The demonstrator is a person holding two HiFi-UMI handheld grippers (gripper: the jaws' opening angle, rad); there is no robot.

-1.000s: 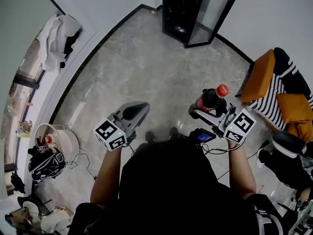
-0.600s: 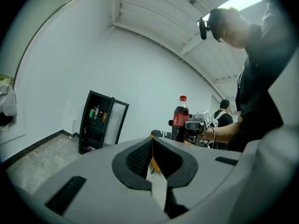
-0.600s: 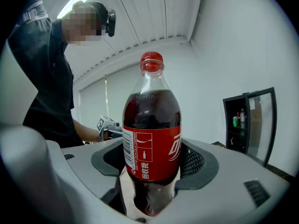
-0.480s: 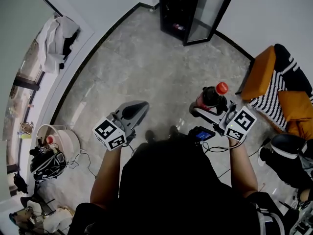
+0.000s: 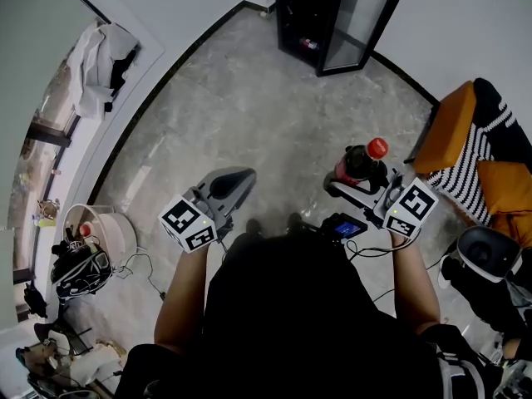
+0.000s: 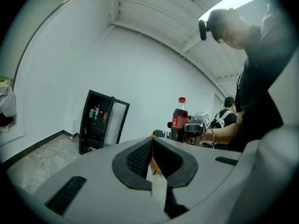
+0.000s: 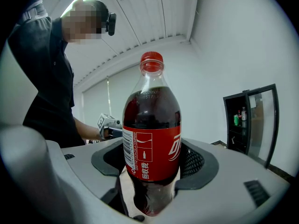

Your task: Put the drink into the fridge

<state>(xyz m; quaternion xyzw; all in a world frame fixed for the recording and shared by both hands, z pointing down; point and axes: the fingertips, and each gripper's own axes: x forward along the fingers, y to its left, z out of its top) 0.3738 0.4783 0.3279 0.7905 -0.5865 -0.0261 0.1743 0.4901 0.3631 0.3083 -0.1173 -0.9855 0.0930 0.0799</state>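
Observation:
My right gripper [image 5: 356,188] is shut on a cola bottle [image 5: 359,164] with a red cap and red label, held upright at the right of the head view. In the right gripper view the cola bottle [image 7: 152,148] fills the middle, clamped low between the jaws of the right gripper [image 7: 150,181]. My left gripper [image 5: 234,183] is shut with nothing in it, its jaws pressed together in the left gripper view [image 6: 152,157]. The black fridge [image 5: 332,15] stands at the far end of the floor with its glass door swung open; a few drinks show on its shelves [image 6: 96,113].
An orange and striped chair [image 5: 478,156] stands at the right. A white bin [image 5: 104,235] and a black bag with cables [image 5: 79,271] lie at the left near the wall. Clothes [image 5: 100,65] hang at the upper left. Grey stone floor [image 5: 249,106] lies between me and the fridge.
The view has shifted slightly; the fridge sits a little nearer the top edge. Both grippers keep their pose and the bottle stays clamped.

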